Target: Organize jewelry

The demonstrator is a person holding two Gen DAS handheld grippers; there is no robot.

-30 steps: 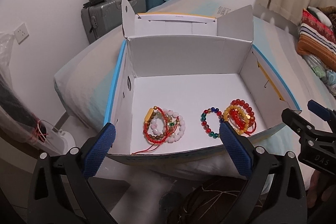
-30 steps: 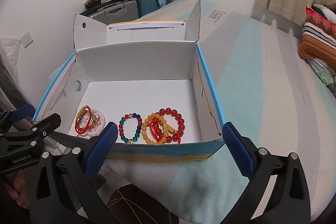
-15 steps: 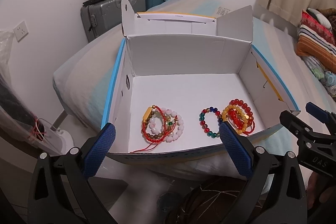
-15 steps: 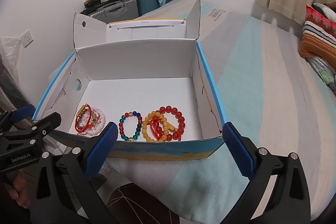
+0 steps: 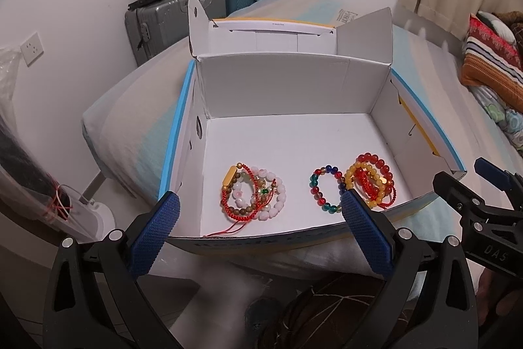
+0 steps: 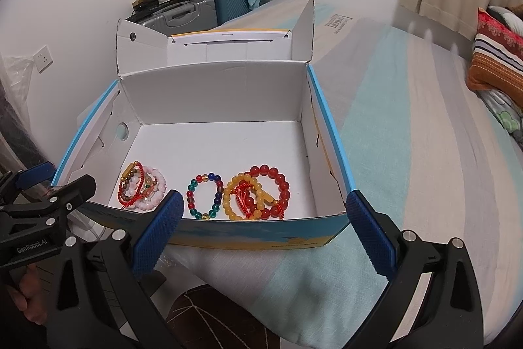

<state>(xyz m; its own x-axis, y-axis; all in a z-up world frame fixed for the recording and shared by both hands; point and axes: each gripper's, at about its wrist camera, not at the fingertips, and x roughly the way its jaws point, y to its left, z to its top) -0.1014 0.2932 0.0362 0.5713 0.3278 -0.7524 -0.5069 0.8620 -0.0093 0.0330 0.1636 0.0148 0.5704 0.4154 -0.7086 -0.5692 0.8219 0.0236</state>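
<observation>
Bracelets lie along the near floor of an open cardboard box [image 5: 287, 80] on the bed [image 6: 408, 126]: a tangled pink, wooden and red-cord cluster [image 5: 253, 197], a multicoloured bead bracelet [image 6: 205, 196], and overlapping red and yellow strands [image 6: 258, 197]. Left tool [image 5: 261, 231] and right tool [image 6: 261, 237] both gape wide, empty, just short of the box; the left tool's right pad hides part of the red-yellow pile.

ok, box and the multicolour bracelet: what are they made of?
Box: looks like thin cardboard, matte white inside, with creased flaps and printed blue edges. Multicolour bracelet: translucent glossy beads, glass or plastic, cannot tell which; highlights glint on them.
</observation>
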